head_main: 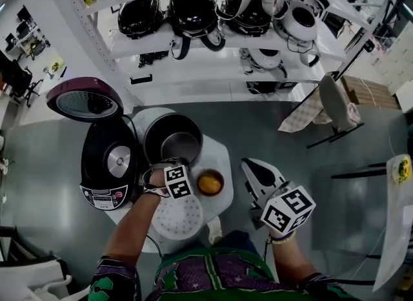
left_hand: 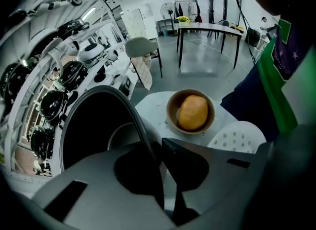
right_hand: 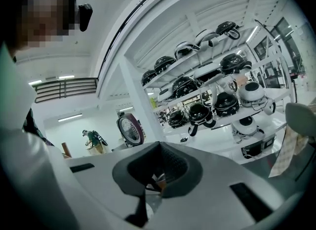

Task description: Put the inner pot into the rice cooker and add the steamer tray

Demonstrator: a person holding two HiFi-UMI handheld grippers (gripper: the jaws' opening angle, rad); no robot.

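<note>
white shelving (head_main: 193,48) stacked with black and white helmet-like gear stands behind a small white tabletop (head_main: 222,157). left claw (left_hand: 157,150), pointing steeply down, is pinched narrow on the near rim of the dark inner pot (head_main: 173,139), which stands on the tabletop. open rice cooker (head_main: 108,164) sits just left of this claw, a bowl (head_main: 210,182) with an orange lump just right, the perforated steamer tray (head_main: 177,217) just behind it. right claw (right_hand: 157,174), well off right, has its jaws together, empty.
</note>
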